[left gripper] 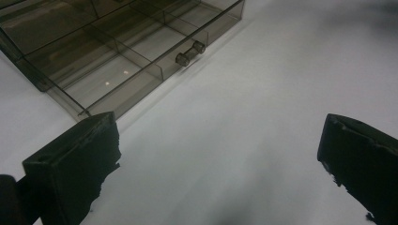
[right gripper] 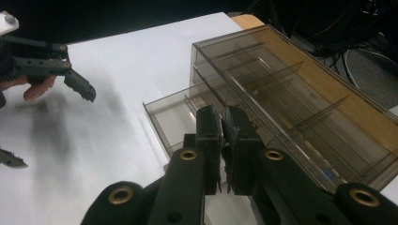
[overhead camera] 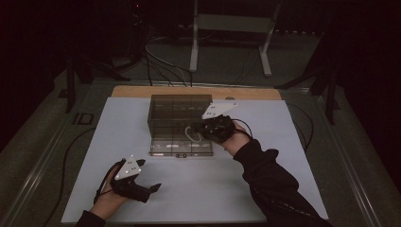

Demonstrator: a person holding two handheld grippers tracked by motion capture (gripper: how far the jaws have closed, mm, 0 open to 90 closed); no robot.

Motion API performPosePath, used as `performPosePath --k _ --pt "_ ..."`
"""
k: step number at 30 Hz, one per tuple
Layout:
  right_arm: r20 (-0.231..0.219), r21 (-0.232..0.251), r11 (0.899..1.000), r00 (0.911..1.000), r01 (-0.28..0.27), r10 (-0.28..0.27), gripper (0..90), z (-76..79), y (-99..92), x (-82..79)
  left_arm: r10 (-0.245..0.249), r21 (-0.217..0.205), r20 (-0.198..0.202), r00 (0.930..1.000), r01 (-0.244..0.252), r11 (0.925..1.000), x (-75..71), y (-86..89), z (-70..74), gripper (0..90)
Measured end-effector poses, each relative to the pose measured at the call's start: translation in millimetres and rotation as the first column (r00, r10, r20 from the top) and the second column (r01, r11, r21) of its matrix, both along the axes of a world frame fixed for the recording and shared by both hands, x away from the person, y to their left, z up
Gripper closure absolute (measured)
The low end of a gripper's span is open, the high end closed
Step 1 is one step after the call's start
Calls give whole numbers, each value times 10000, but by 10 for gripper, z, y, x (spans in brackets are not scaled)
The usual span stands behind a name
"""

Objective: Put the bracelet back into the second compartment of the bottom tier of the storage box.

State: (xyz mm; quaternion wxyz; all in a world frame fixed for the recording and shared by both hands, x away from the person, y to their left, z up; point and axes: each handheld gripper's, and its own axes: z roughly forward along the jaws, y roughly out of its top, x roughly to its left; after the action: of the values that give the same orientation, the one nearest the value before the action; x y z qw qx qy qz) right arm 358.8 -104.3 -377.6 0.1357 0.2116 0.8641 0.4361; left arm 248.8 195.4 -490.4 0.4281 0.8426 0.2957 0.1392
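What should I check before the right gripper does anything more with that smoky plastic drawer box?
1. Right gripper jaws shut, hovering at the box's side over the drawer: ok.
2. Anything held between its jaws: cannot tell; nothing shows there.
3. Bottom drawer pulled out from the drawer box: ok, partly open.
4. Drawer compartments: nothing shows in those seen in the left gripper view; the rest cannot tell.
5. Left gripper open, resting on the white mat well apart from the box: ok.
6. Box sitting flat on the mat: ok.
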Motion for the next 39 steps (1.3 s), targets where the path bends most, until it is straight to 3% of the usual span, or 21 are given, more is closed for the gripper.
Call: performPosePath --k 18,37,39 --pt "124 78 10000 9999 8 -9 858 -55 262 132 -24 -14 5 10000 24 10000 -1 -4 -1 0" --pt "-177 -254 9995 9997 -175 171 858 -371 459 262 -76 -83 41 10000 76 9999 -3 -7 1 0" --pt "-306 -323 9993 9994 -197 187 858 -474 485 291 -61 -84 43 10000 61 9999 -3 -4 3 0"
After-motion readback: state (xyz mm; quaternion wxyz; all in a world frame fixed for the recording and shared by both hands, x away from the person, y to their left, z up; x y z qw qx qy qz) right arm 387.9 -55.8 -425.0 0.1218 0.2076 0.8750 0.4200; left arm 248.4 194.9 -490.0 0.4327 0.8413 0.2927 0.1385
